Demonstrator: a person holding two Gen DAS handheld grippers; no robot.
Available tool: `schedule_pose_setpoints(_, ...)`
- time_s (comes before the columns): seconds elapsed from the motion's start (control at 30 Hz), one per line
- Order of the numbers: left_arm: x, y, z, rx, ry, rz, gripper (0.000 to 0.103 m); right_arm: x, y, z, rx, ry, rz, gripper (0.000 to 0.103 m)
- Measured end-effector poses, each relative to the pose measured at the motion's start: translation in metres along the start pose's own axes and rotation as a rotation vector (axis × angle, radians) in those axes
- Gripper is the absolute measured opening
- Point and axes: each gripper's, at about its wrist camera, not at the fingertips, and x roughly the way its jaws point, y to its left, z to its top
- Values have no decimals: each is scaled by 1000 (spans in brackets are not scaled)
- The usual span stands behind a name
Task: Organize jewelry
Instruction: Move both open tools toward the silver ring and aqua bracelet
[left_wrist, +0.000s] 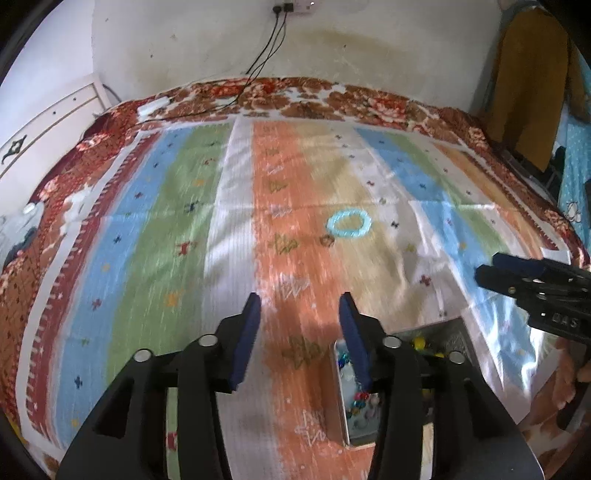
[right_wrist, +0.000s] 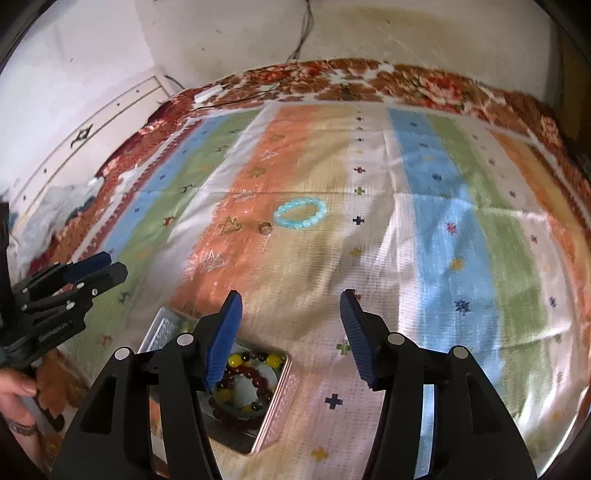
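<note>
Setting: striped, pastel-coloured woven cloth (left_wrist: 229, 206) covers a bed with a red floral blanket (left_wrist: 310, 96), against a stained white wall (left_wrist: 207, 40).
Left gripper (left_wrist: 300, 306): black frame, blue pads; jaws stand apart with nothing between them, above the orange stripe.
Right gripper (right_wrist: 291, 308): same build; jaws likewise parted and empty, over the cream stripe.
Jewelry: pale blue beaded bracelet (right_wrist: 301, 213) lies flat mid-cloth, a small brown ring-like piece (right_wrist: 264, 228) just beside it; detail blurred.
Box: open square metal tin (right_wrist: 275, 406) near the grippers holds dark red and yellow beaded bracelets (right_wrist: 243, 380).
Person: a hand (right_wrist: 14, 387) grips the left tool's handle.
</note>
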Motion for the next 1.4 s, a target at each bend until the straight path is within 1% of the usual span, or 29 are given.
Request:
schedule_pose_setpoints(0.07,8,0,6,11,3,15,49,1,-3,4,12,-6,-1,55)
schedule_pose_setpoints(0.2,25,8,13,-19,41,1,49,8,-5,12,-9,-12,-50,55)
schedule_pose_setpoints(0.33,38,8,18,-4,58,16,49,15,-10,20,14,-8,-47,55)
schedule_pose_setpoints(0.43,49,6,22,18,69,30,49,21,-11,25,6,-7,-50,57)
schedule_pose_setpoints(0.67,73,-2,35,64,101,3,53,47,-20,41,45,35,-47,57)
schedule_pose_setpoints(0.73,81,-2,38,67,110,1,52,52,-20,45,44,42,-52,57)
schedule_pose_setpoints(0.83,91,1,43,55,122,-27,53,58,-18,52,56,43,-36,59)
schedule_pose_setpoints(0.87,94,1,44,53,123,-34,53,60,-17,53,54,41,-40,62)
schedule_pose_setpoints(0.93,99,3,46,58,122,-41,56,68,-17,57,46,45,-55,62)
schedule_pose_setpoints(1.1,112,2,49,74,135,-49,58,83,-22,64,65,62,-68,62)
schedule_pose_setpoints(1.23,123,-2,52,110,145,-58,61,95,-26,70,79,71,-74,63)
schedule_pose_setpoints(1.4,140,-8,56,146,170,-78,61,109,-31,75,83,89,-83,64)
